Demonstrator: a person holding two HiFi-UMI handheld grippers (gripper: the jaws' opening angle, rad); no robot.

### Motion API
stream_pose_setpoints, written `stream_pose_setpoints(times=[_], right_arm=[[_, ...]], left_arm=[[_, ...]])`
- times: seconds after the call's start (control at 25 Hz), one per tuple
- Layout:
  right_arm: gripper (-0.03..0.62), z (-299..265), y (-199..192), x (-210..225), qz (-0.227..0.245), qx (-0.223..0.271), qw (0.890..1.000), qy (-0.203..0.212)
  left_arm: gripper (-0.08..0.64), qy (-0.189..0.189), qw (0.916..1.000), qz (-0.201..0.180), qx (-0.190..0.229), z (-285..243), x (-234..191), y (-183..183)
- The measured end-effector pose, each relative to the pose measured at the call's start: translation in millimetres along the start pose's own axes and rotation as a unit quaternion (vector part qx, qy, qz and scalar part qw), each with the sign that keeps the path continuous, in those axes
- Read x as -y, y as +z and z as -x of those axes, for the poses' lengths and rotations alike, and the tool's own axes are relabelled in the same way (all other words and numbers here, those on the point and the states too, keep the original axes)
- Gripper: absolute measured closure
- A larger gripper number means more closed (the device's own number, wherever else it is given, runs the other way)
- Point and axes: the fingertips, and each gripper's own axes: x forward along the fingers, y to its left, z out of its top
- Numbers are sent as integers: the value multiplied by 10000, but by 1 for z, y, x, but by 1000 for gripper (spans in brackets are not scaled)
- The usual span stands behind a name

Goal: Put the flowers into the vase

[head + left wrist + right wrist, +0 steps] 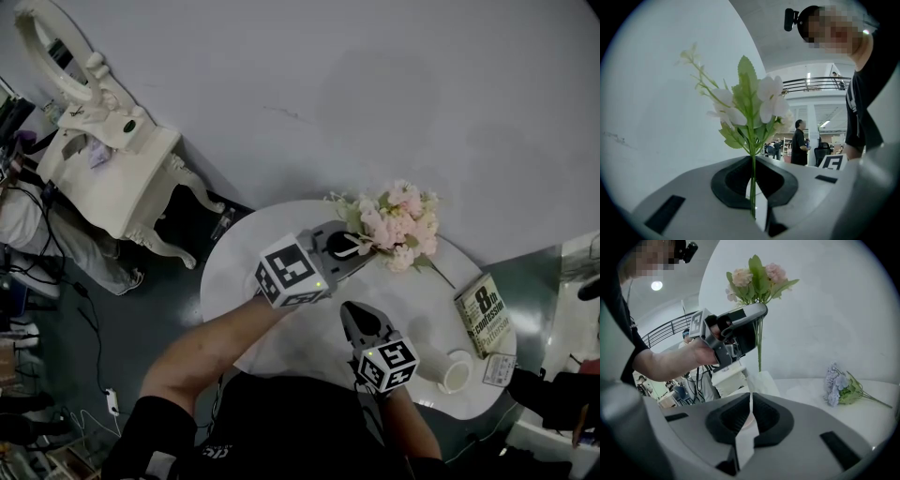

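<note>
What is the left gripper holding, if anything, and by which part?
The left gripper is shut on a flower sprig, gripping its thin green stem just below the leaves.

Flowers [403, 225] over far side of desk [234, 272], clamped in left gripper [352, 246]. Book [483, 314] at right edge, vase [445, 368] just before it. Dresser [112, 178] off to left of desk.

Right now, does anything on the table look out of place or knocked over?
Possibly the white vase beside the right tool: it seems to lie on its side, though the steep camera angle may cause that. Nothing looks spilled or damaged.
</note>
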Motion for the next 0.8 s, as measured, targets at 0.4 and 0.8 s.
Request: stream_pose_setpoints(times=[0.4, 0.8], right_arm=[[566, -3, -1, -3, 18, -43, 10000, 7], [566, -2, -4, -2, -21, -65, 10000, 8]], left_arm=[[541, -23, 10000, 46, -36, 5, -1, -9], [541, -75, 9998, 153, -113, 5, -2, -22]])
